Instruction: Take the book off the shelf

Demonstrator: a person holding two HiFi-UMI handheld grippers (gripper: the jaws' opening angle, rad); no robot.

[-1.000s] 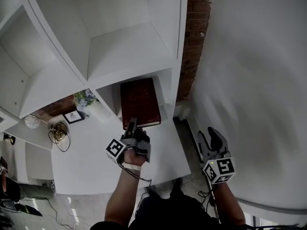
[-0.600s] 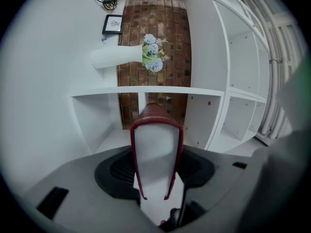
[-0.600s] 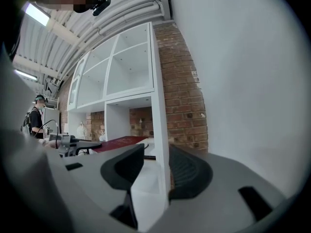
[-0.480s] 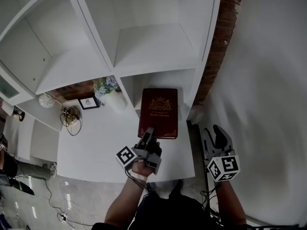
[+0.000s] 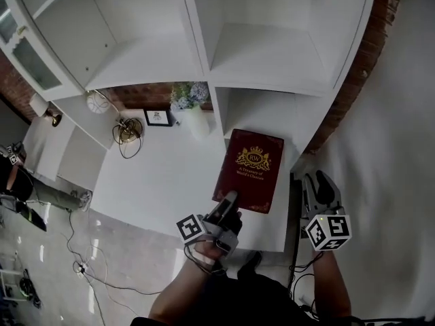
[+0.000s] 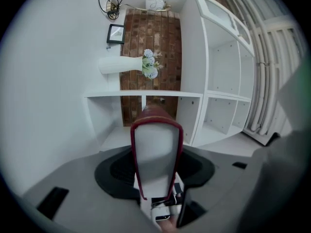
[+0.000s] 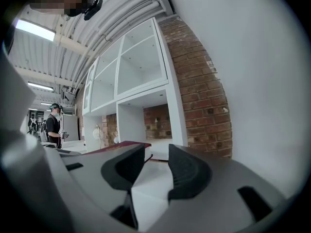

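A dark red book [image 5: 250, 168] with a gold crest is out of the low shelf compartment [image 5: 258, 111] and over the white counter [image 5: 149, 182]. My left gripper [image 5: 228, 206] is shut on its near edge. In the left gripper view the book [image 6: 156, 149] stands end-on between the jaws of the left gripper [image 6: 155, 183], its white page edge facing the camera. My right gripper [image 5: 319, 189] hangs to the right of the counter, apart from the book. Its jaws are closing with nothing between them. In the right gripper view the book [image 7: 121, 146] lies left of the right gripper [image 7: 156, 166].
A white vase of flowers [image 5: 194, 114], a small picture frame [image 5: 158, 117] and a wire ornament [image 5: 127, 131] stand on the counter's far side. White shelf compartments rise behind. A brick wall [image 5: 360, 73] flanks the shelf on the right. A person [image 7: 52, 125] stands far off.
The book has been drawn out of the shelf compartment toward me by the left gripper. The right gripper has stayed beside the counter, its jaws narrowing slightly.
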